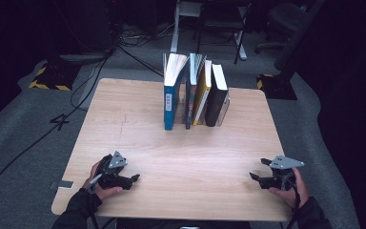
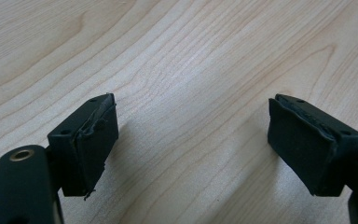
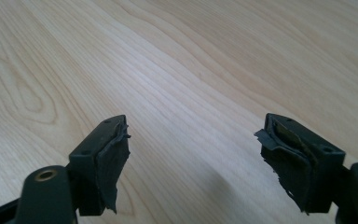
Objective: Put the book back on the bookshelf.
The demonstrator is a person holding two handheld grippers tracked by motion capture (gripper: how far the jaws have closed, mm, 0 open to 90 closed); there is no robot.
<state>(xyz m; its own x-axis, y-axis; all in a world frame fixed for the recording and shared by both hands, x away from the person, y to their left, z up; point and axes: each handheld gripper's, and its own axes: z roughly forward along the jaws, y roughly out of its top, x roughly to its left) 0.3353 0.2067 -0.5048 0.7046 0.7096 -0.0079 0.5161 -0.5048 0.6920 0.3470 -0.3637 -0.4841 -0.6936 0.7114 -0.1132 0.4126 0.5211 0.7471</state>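
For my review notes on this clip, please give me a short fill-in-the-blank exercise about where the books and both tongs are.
1. The upright books stand in a clear holder near the table's ____ edge.
2. The left tongs and right tongs each have jaws standing ____, with bare wood between them.
3. The book at the row's right end, the black hardcover book, has a ____ cover.
4. The light wooden table carries ____ tongs near the person.

Missing words: far; open; black; two

The person wears dark long sleeves (image 1: 78, 206) down to the wrists. Each hand carries a black two-jaw tool, the left gripper (image 1: 134, 178) and right gripper (image 1: 259, 170), topped by a grey three-cornered plate (image 1: 286, 162). The black padded fingers (image 3: 106, 163) show frayed edges and small screw holes.
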